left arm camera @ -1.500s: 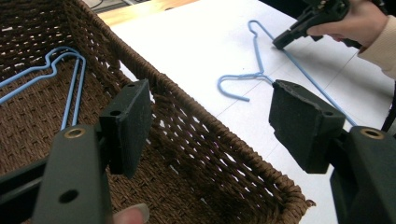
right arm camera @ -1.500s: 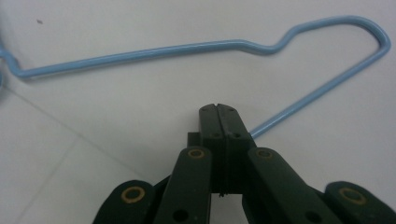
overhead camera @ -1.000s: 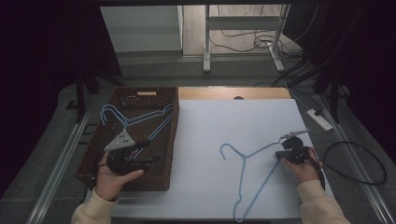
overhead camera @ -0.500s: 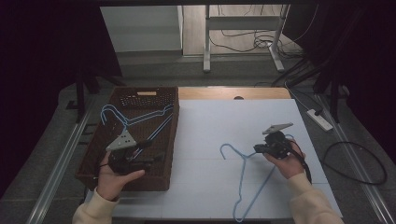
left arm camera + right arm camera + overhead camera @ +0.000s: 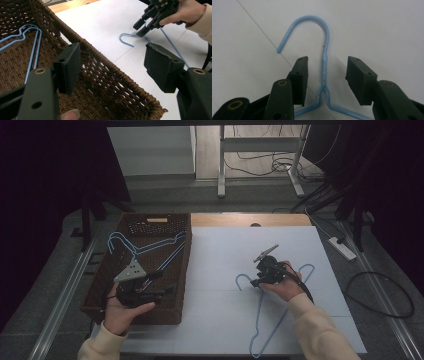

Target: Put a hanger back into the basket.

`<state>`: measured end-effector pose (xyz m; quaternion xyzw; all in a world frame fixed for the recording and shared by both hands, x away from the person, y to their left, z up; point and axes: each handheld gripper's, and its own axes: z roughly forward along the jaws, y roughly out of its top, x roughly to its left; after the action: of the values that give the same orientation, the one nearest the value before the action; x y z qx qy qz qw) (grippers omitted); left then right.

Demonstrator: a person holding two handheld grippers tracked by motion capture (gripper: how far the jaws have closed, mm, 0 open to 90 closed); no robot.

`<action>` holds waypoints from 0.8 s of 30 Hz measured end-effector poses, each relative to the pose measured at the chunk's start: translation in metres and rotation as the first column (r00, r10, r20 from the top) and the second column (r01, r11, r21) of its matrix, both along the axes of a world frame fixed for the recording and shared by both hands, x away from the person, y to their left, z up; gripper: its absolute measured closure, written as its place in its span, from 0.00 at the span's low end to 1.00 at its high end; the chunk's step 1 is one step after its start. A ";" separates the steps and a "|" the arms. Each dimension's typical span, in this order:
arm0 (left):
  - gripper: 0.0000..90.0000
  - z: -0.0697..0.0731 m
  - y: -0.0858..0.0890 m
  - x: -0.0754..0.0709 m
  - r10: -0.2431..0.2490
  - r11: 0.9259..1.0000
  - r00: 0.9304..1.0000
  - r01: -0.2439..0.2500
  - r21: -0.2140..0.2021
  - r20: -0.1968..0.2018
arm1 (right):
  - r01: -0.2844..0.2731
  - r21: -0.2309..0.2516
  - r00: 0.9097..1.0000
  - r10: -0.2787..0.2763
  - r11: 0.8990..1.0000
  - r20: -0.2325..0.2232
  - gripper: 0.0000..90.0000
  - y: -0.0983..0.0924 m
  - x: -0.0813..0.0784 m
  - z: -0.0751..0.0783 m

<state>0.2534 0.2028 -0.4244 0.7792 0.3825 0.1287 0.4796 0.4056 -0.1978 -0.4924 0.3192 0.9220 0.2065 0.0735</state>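
A blue wire hanger lies flat on the white table sheet, hook toward the basket. My right gripper hovers over its neck; the jaws have just been opening and now stand open, astride the neck without pressing it. The left gripper view shows it above the hook. Two more blue hangers lie in the brown woven basket. My left gripper is held over the basket's near right corner, open with nothing in it, astride the rim.
The basket sits at the table's left side, beside a metal rail. A wooden strip runs along the table's far edge. On the floor to the right lie a power strip and cables.
My right hand has moved left along the hanger to its neck, and its jaws have gone from shut to open. The left hand and the basket have stayed put.
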 end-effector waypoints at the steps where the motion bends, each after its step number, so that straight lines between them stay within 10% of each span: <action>1: 0.34 0.000 0.000 0.000 0.000 1.000 1.000 0.000 0.000 0.000 | 0.000 -0.009 1.000 0.000 1.000 -0.001 0.59 0.000 0.001 -0.001; 15: 0.34 0.000 -0.002 -0.001 -0.002 1.000 1.000 0.002 0.006 0.001 | -0.027 -0.108 0.998 0.020 0.994 -0.067 0.93 0.015 0.004 -0.004; 24: 0.34 0.000 -0.003 -0.001 -0.004 1.000 1.000 0.004 0.006 0.001 | 0.071 -0.039 0.997 -0.072 0.997 -0.032 0.96 0.012 0.002 0.000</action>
<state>0.2526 0.1995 -0.4243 0.7812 0.3804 0.1293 0.4779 0.4076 -0.1862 -0.4925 0.3540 0.9148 0.1809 0.0716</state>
